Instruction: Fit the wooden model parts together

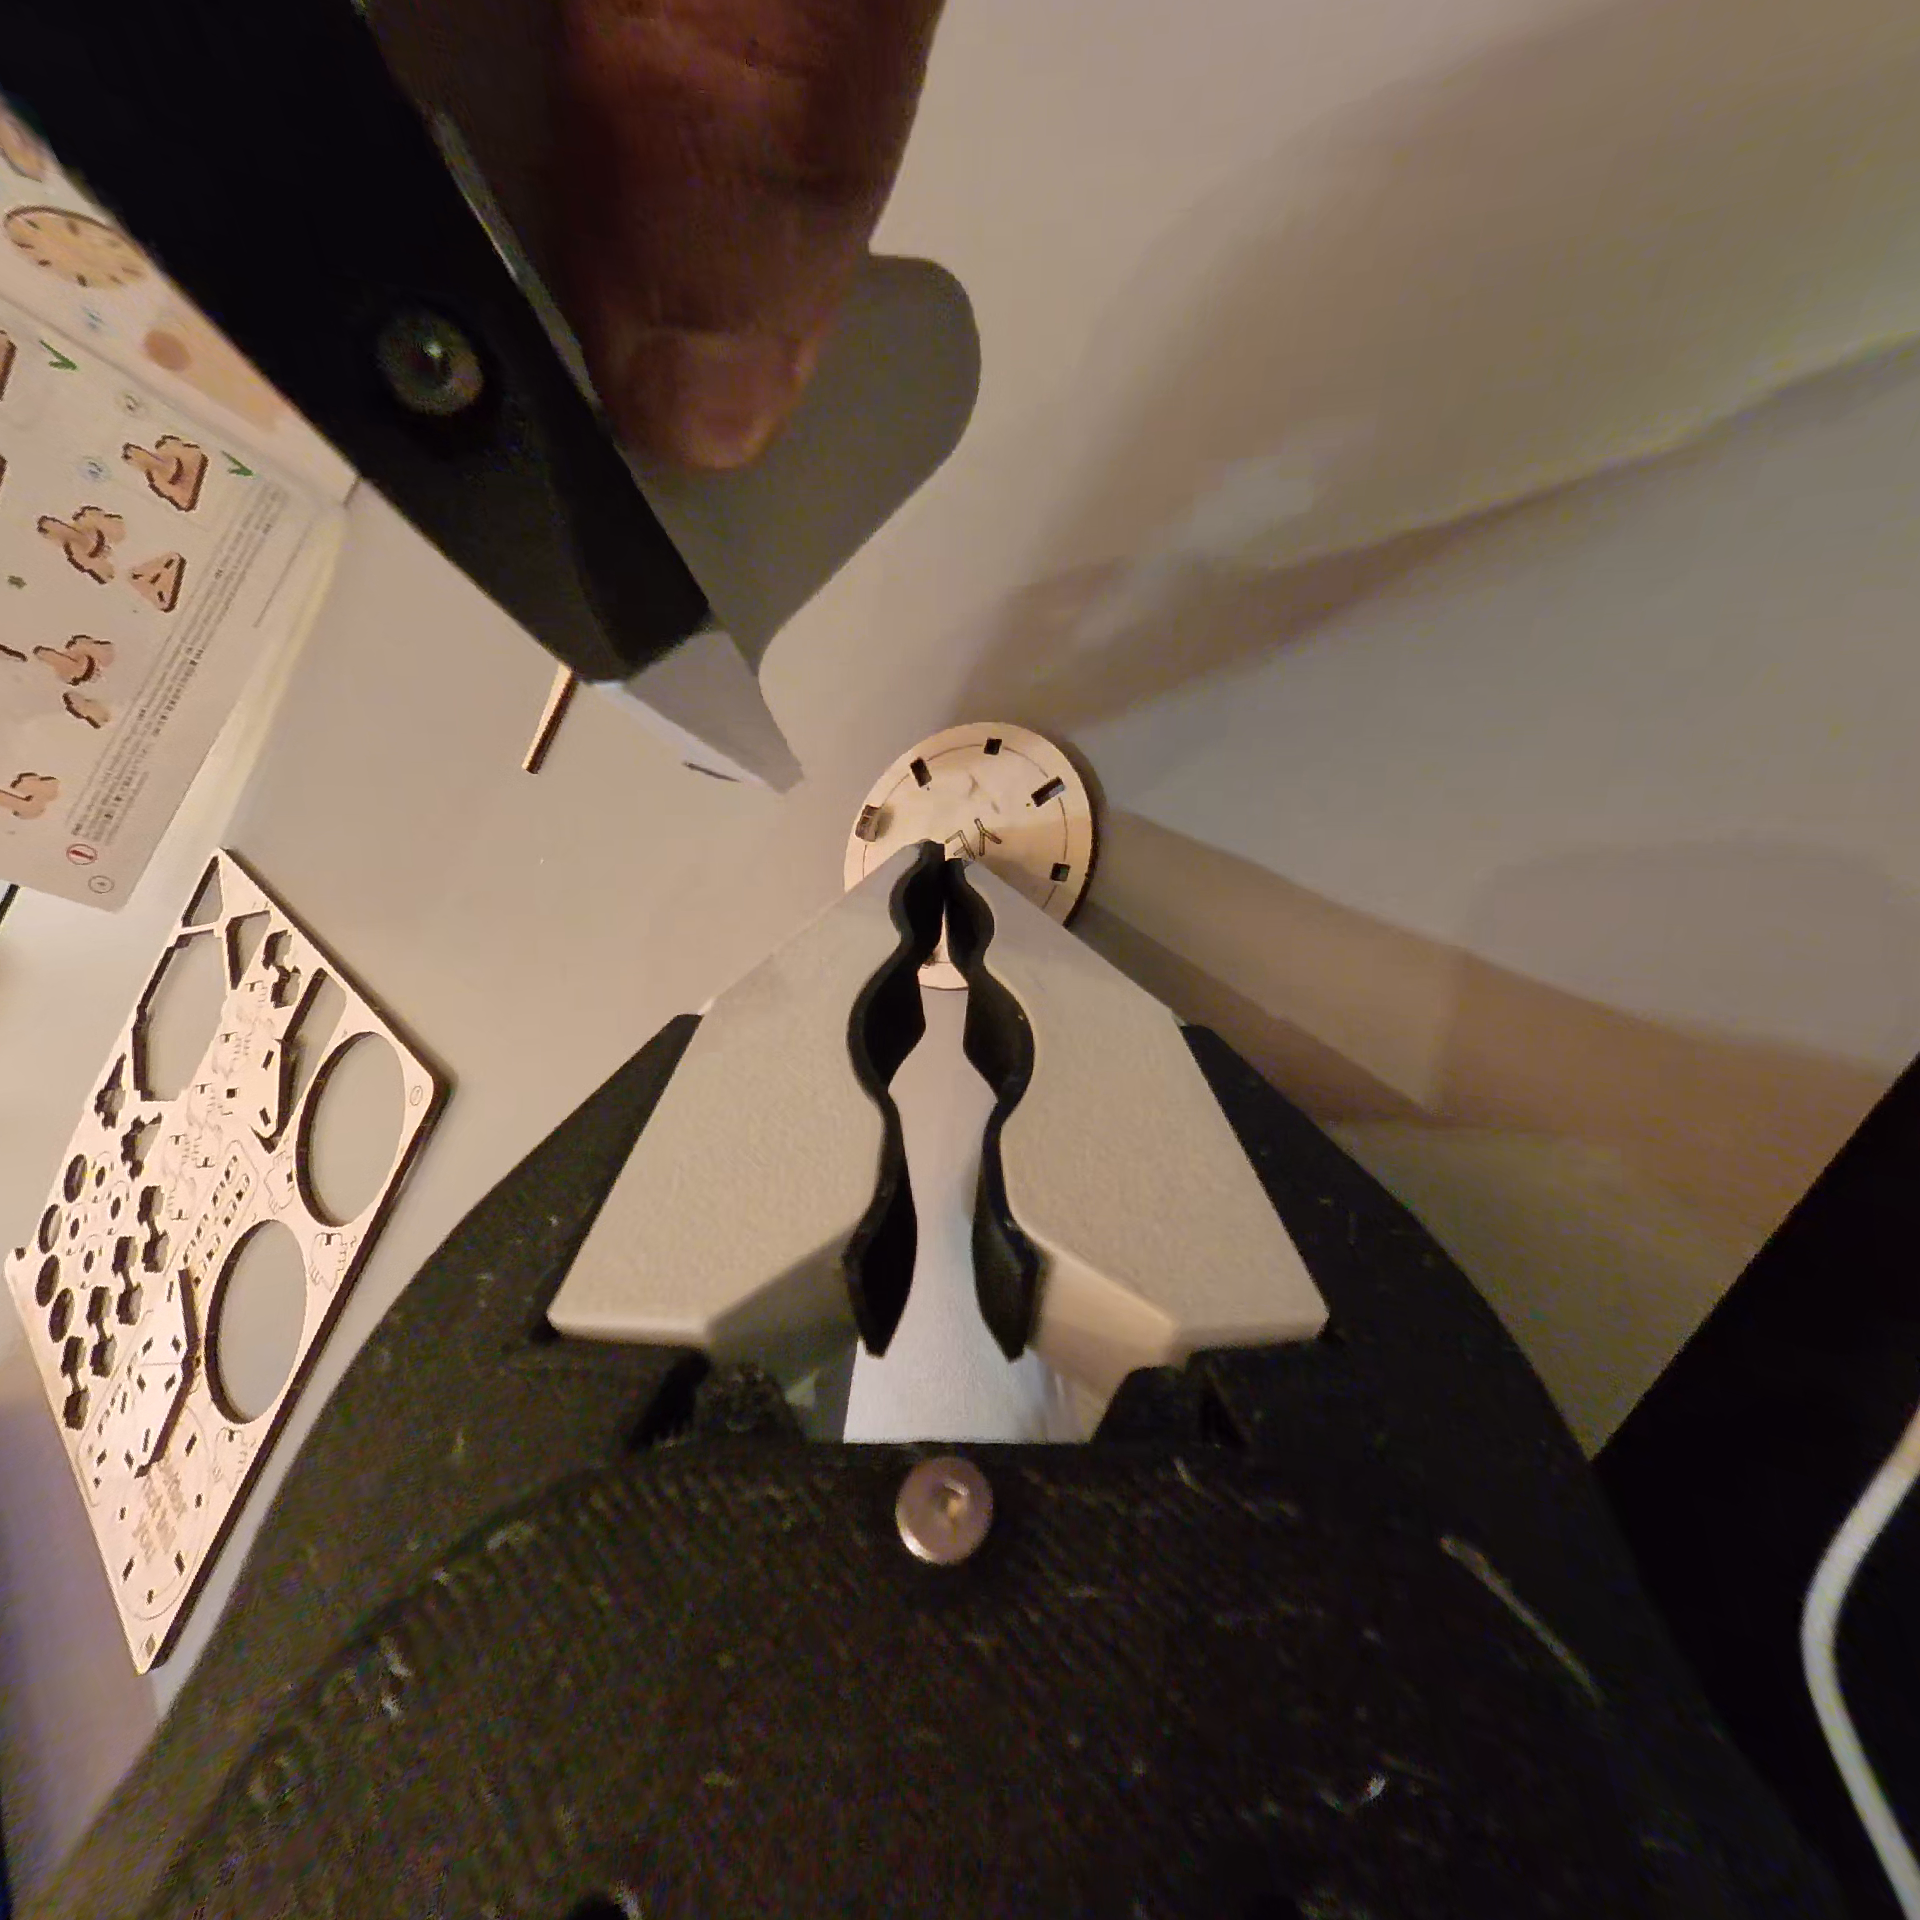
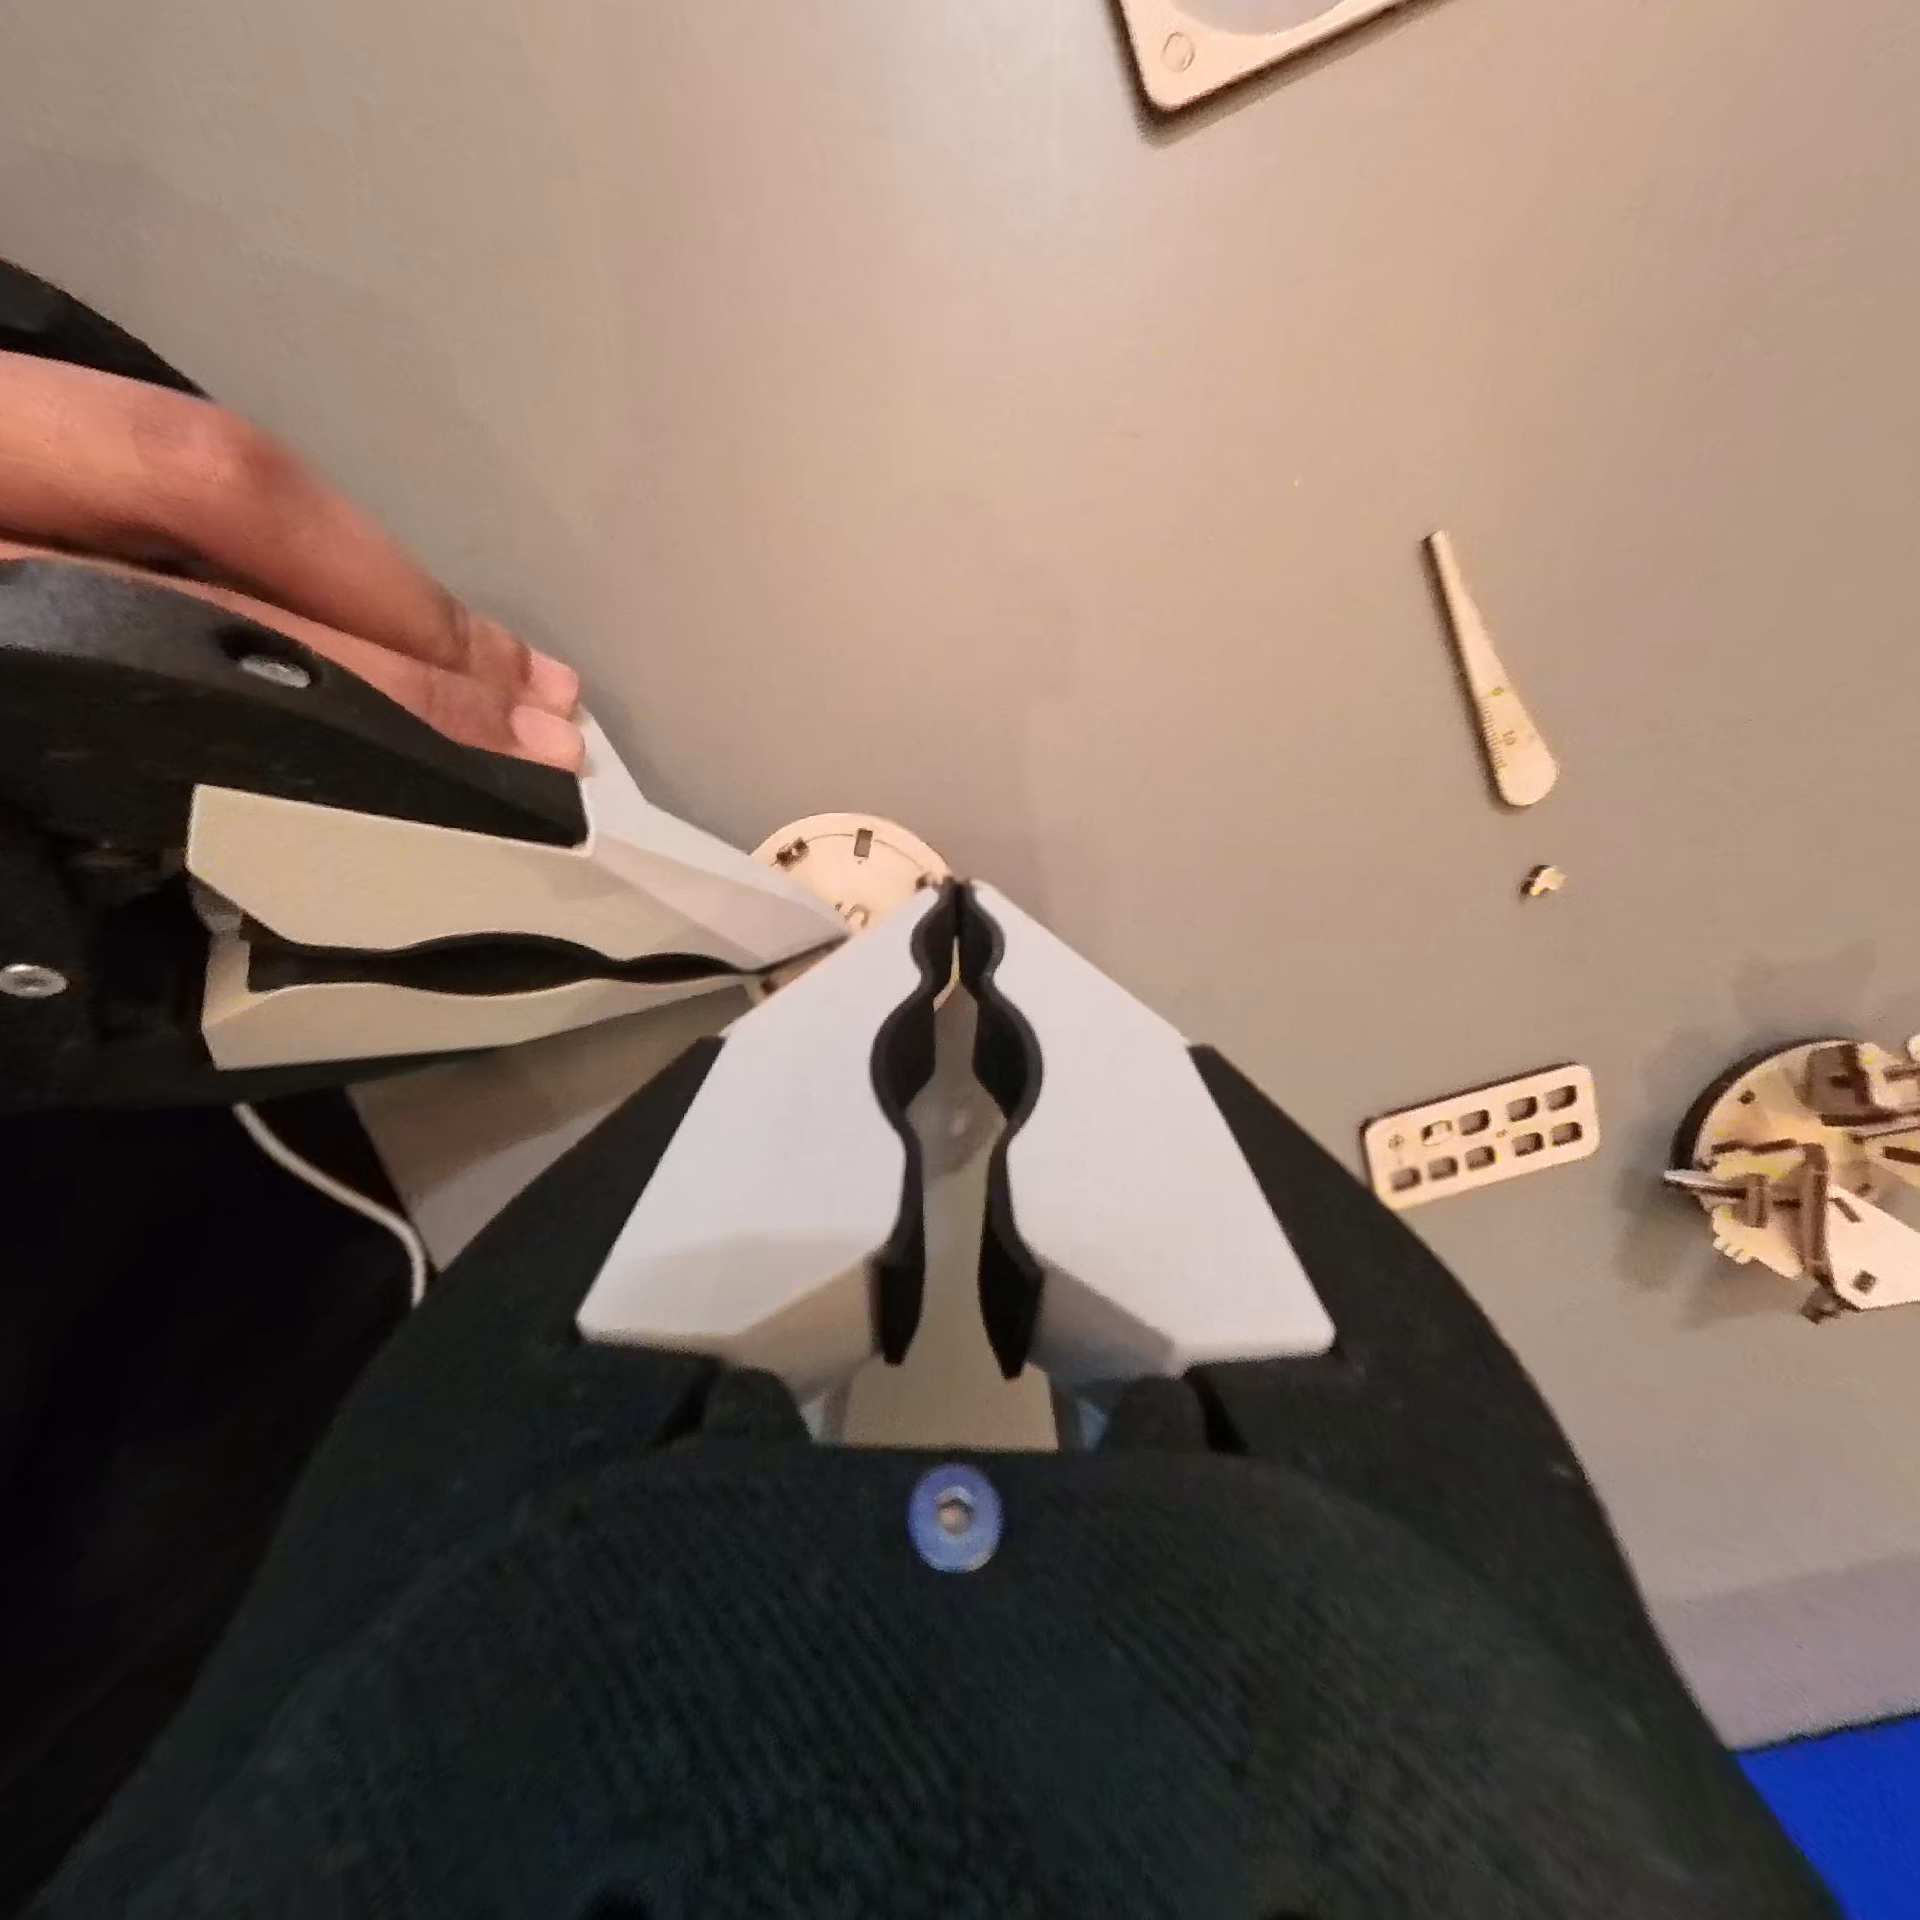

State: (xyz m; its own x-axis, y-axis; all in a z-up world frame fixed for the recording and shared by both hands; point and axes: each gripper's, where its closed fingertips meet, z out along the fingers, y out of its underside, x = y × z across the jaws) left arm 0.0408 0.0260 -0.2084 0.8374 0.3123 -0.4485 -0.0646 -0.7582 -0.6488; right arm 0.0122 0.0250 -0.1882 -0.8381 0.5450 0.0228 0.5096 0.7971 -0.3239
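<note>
A pale wooden disc with dark slots lies on a grey table; tool fingers grey.

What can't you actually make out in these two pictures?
- Near half of the round wooden disc: covered in both views by gripper fingers.
- Whether either shut gripper pinches the disc: tips hide the contact.
- Wooden assembly: cut off by the right edge.
- Instruction sheet: drawings too small, partly behind the right gripper.

Markings present on wooden parts and printed sheet

Engraved letters appear on the round wooden disc, scale numerals on the wooden stick, fine print on the instruction sheet, engraved words on the cut-out panel.
</note>
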